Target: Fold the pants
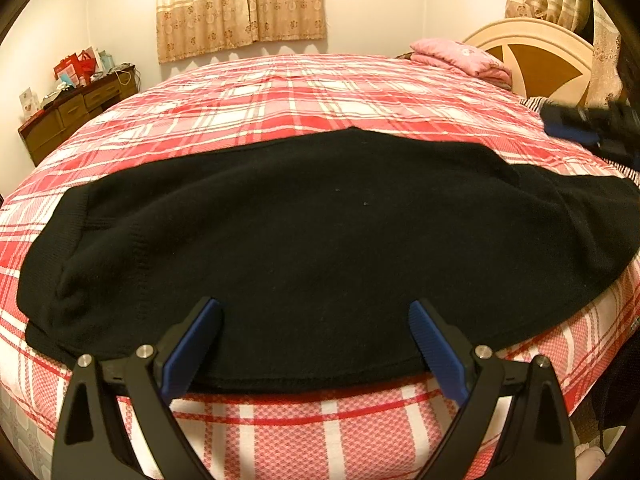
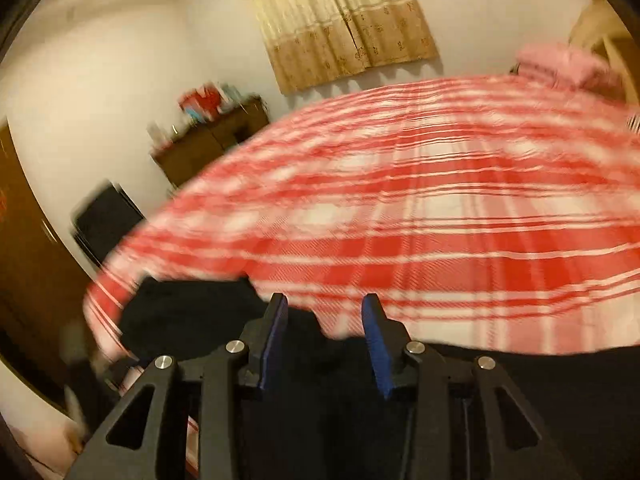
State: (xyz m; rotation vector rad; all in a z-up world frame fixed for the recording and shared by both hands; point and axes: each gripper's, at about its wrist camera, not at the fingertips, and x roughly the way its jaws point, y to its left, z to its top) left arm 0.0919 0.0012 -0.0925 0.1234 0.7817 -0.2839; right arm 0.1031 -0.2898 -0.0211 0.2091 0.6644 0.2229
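Note:
Black knit pants (image 1: 304, 240) lie flattened across the near part of a bed with a red and white plaid cover (image 1: 304, 96). My left gripper (image 1: 316, 312) is open wide and hovers over the pants' near hem, fingers apart and holding nothing. My right gripper shows blurred at the far right of the left wrist view (image 1: 592, 128), above the pants' right end. In the motion-blurred right wrist view the right gripper (image 2: 325, 304) is open and empty, with black cloth (image 2: 192, 312) beneath and to the left of it.
A folded pink blanket (image 1: 464, 58) lies at the bed's far right by the wooden headboard (image 1: 536, 60). A brown dresser (image 1: 76, 112) with red bags stands at the left wall. Curtains (image 1: 240, 4) hang behind the bed.

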